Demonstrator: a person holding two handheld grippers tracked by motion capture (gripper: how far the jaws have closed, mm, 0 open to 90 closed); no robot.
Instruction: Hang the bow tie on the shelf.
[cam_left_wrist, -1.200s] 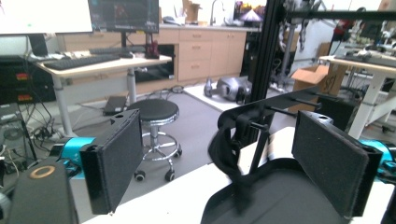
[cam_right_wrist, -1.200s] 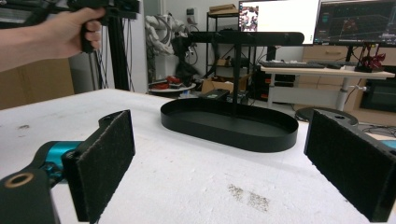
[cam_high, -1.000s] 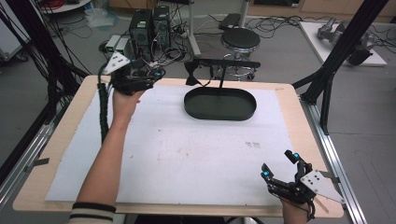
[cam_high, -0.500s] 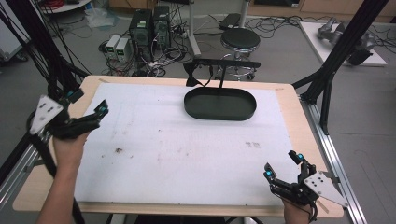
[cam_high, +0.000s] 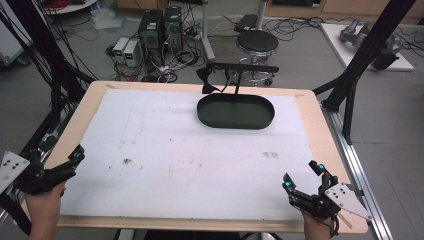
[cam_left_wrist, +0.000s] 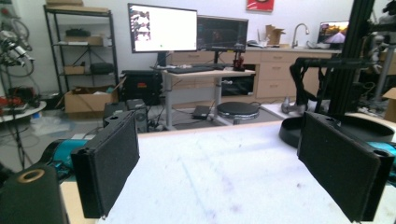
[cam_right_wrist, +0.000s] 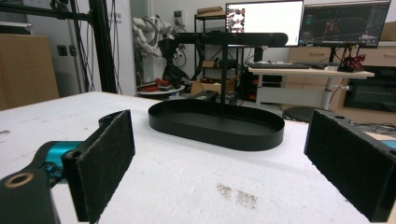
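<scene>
A black oval tray (cam_high: 235, 111) stands at the far middle of the white-covered table (cam_high: 165, 160), with a black T-shaped stand (cam_high: 242, 67) rising from its back. My left gripper (cam_high: 70, 162) is at the table's near left edge, open and empty; its gripper view looks past its own gripper (cam_left_wrist: 219, 172) to the tray (cam_left_wrist: 292, 130) at far right. My right gripper (cam_high: 302, 176) rests at the near right corner, open with nothing between its pads. In its view, its own gripper (cam_right_wrist: 219, 168) faces the tray (cam_right_wrist: 215, 123) straight ahead.
Small dark smudges (cam_high: 127, 161) mark the white sheet. A black frame post (cam_high: 352, 70) stands off the table's far right corner. A stool (cam_high: 257, 45) and computers (cam_high: 160, 27) sit on the floor beyond the far edge.
My left gripper has drawn back from beside the tray at the far left, down to the near left edge of the table. The right gripper has hardly moved.
</scene>
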